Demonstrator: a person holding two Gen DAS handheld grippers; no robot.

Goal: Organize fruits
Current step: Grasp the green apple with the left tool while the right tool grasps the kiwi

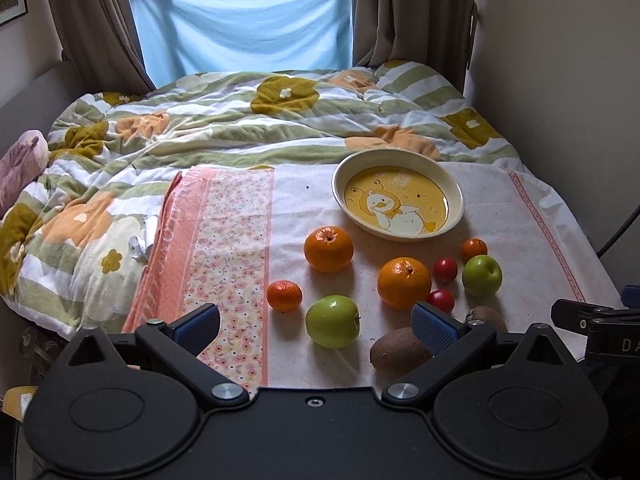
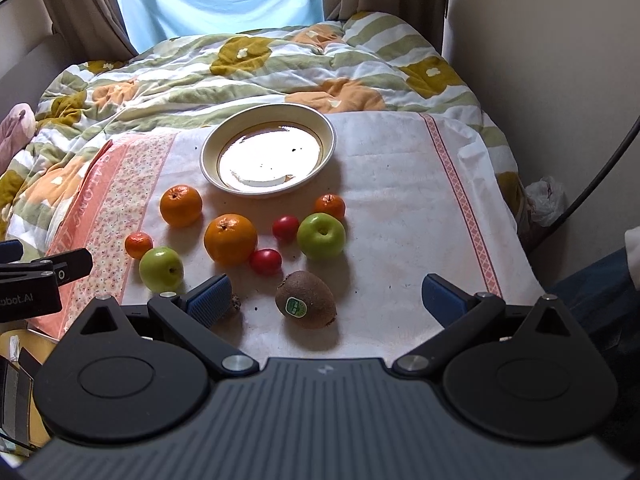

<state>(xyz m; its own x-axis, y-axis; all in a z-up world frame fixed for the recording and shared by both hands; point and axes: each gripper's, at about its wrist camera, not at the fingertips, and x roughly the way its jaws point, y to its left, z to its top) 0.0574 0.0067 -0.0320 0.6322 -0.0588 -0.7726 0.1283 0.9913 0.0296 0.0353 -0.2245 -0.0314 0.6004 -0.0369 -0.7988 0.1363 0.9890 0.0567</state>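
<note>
A cream bowl (image 1: 400,160) with a yellow duck picture lies empty on a white cloth (image 1: 520,220); it also shows in the right wrist view (image 2: 208,152). In front of it lie oranges (image 1: 329,249) (image 1: 404,283), small mandarins (image 1: 284,295) (image 1: 474,249), two green apples (image 1: 333,321) (image 1: 481,276), two red tomatoes (image 1: 445,269) (image 1: 440,300) and two kiwis (image 1: 400,349) (image 2: 306,299). My left gripper (image 1: 316,326) is open, with the near apple between its fingers' line. My right gripper (image 2: 326,298) is open, above the stickered kiwi.
The cloth lies on a bed with a flowered quilt (image 1: 240,120). A pink patterned strip (image 1: 224,248) runs along the cloth's left. A wall (image 1: 560,80) stands to the right and a curtained window (image 1: 248,20) behind. A dark cable (image 2: 600,176) hangs at right.
</note>
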